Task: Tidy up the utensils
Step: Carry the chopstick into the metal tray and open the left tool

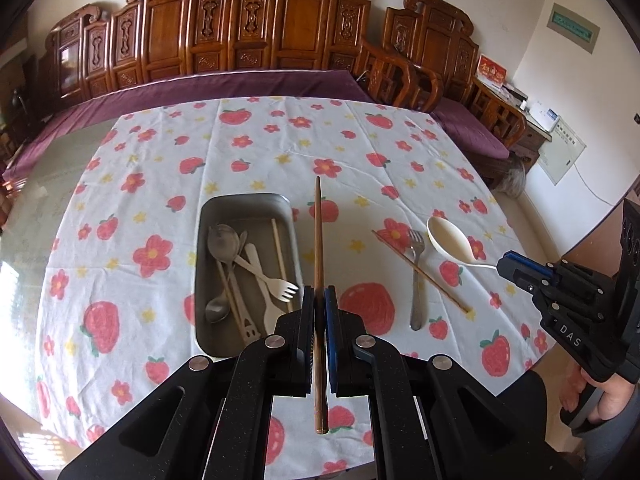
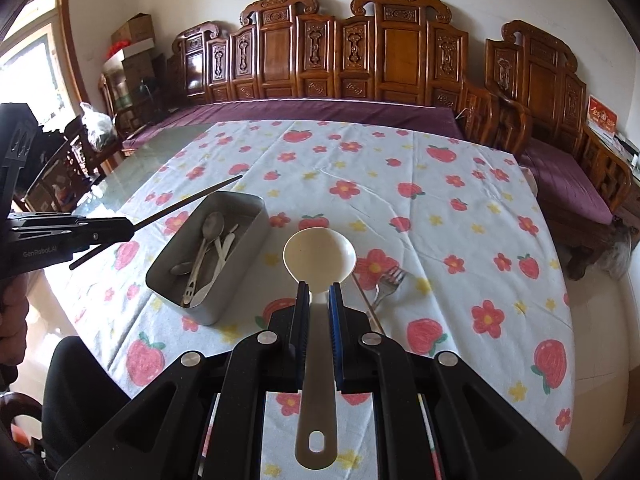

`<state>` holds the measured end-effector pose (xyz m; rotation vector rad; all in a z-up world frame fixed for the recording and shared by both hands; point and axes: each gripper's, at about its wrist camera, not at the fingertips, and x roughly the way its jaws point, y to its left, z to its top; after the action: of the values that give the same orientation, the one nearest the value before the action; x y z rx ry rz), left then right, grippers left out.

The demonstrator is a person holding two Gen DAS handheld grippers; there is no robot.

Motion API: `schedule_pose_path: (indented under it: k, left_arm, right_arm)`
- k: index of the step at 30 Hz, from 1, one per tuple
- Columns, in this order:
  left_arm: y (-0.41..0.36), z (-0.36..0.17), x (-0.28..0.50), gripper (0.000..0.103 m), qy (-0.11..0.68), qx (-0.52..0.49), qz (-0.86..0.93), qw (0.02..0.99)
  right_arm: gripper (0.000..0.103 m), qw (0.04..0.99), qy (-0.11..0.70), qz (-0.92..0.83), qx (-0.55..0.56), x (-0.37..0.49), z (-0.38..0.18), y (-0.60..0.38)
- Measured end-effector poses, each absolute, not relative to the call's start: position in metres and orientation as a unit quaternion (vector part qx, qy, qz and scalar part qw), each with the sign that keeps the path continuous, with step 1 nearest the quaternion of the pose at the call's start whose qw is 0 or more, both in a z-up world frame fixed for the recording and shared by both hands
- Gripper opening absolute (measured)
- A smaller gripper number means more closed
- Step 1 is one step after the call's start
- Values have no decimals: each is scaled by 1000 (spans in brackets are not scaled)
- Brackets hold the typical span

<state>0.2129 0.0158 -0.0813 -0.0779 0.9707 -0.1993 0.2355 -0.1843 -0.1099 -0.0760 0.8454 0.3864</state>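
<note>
While clamped in left gripper (image 1: pixel 319 292), brown chopstick (image 1: pixel 318 240) juts forward.

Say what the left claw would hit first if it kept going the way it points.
Probably the tablecloth, just right of the tray. The left claw is shut on a brown chopstick whose tip leads; depth is unclear.

"DAS" on right claw (image 1: pixel 505 268); "GenRoboLAI" on left claw (image 2: pixel 130 228).

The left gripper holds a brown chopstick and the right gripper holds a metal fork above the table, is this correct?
Not quite. The right gripper holds a cream ladle-like spoon, not a fork; the right wrist view shows it. The metal fork lies on the tablecloth. The left gripper does hold the brown chopstick.
</note>
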Motion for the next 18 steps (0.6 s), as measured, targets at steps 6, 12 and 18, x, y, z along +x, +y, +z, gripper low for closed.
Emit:
schedule_pose_path:
  k: [6,12,18]
  left_arm:
    - [38,-98,224,4,468,-45,-94,877]
    - [52,-130,245,4,488,-44,-84,867]
    - [59,-160,264,4,508,-29,-77,857]
  right_arm:
    - [12,888,414,196,-45,241,-117,-166]
    - [12,879,424,208,-63,254,-130,-147]
    - [12,872,432,221,-64,272,-137,-134]
